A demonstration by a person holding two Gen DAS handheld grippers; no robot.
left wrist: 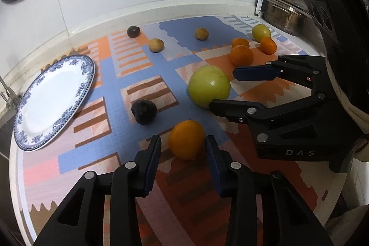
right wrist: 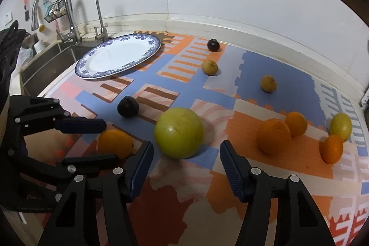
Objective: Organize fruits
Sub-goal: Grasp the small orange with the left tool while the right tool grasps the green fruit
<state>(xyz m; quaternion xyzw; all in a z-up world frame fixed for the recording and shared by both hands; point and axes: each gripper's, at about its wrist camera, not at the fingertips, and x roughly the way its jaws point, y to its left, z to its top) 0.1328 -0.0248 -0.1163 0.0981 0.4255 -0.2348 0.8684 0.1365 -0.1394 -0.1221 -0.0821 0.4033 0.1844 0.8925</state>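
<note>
My left gripper (left wrist: pixel 183 149) is open, its jaws on either side of an orange (left wrist: pixel 186 139) on the patterned mat, not closed on it; this gripper also shows in the right wrist view (right wrist: pixel 103 140), around the same orange (right wrist: pixel 114 146). My right gripper (right wrist: pixel 186 153) is open, just in front of a large green fruit (right wrist: pixel 178 132); in the left wrist view this gripper (left wrist: pixel 222 89) reaches to that fruit (left wrist: pixel 209 86). A blue-rimmed white plate (left wrist: pixel 53 100) lies empty at the left, also seen in the right wrist view (right wrist: pixel 118 57).
Scattered on the mat (left wrist: pixel 129 75) are two dark fruits (left wrist: pixel 144 111) (left wrist: pixel 133 31), two brownish ones (left wrist: pixel 156 45) (left wrist: pixel 201 33), three oranges (right wrist: pixel 273 136) and a yellow-green fruit (right wrist: pixel 340 126). A sink (right wrist: pixel 46 63) with taps lies left of the plate. Pots (left wrist: pixel 286 15) stand at back right.
</note>
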